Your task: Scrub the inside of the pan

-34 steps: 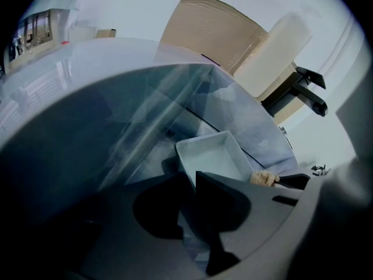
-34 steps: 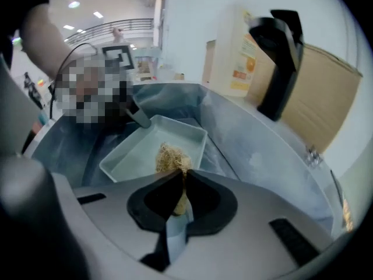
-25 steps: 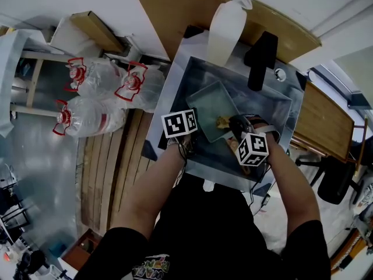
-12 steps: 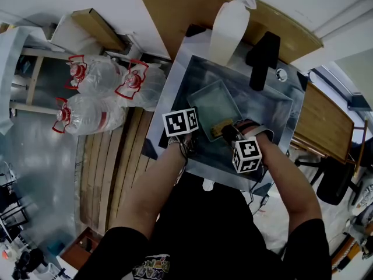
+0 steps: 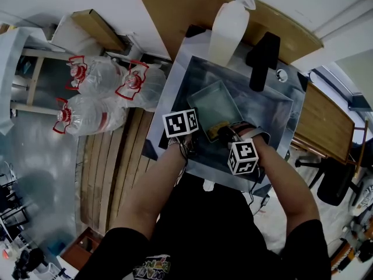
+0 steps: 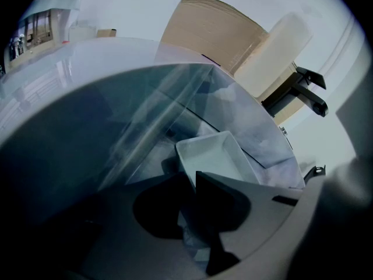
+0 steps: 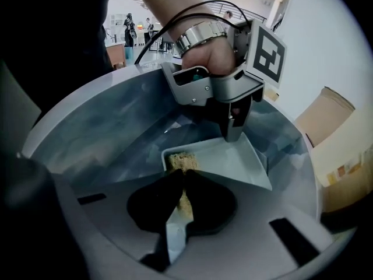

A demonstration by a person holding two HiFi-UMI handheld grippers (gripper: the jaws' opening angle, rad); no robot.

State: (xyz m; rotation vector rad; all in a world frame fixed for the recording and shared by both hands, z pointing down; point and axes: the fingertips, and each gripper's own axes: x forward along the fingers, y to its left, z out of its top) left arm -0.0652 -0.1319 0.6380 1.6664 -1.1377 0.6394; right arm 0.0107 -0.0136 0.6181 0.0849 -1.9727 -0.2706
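A pale rectangular pan point(image 5: 217, 101) lies tilted in the steel sink point(image 5: 274, 112). My left gripper point(image 5: 193, 137) is at the pan's near left edge, and in the left gripper view point(image 6: 193, 181) its jaws are shut on the rim of the pan point(image 6: 218, 153). My right gripper point(image 5: 224, 134) is shut on a tan scrubbing sponge point(image 5: 217, 128). The sponge point(image 7: 179, 161) presses on the pan point(image 7: 233, 165) floor at its near corner, just ahead of the right gripper point(image 7: 183, 177). The left gripper point(image 7: 234, 130) clamps the far rim there.
A black faucet point(image 5: 262, 57) and a white plastic jug point(image 5: 226, 28) stand at the sink's far side, with a wooden board point(image 5: 175, 7) behind. Large water bottles point(image 5: 93, 101) lie on the floor to the left. A wooden table point(image 5: 323, 118) is on the right.
The right gripper has slid the sponge left and towards me, to the pan's near corner. The left gripper and the pan have stayed put.
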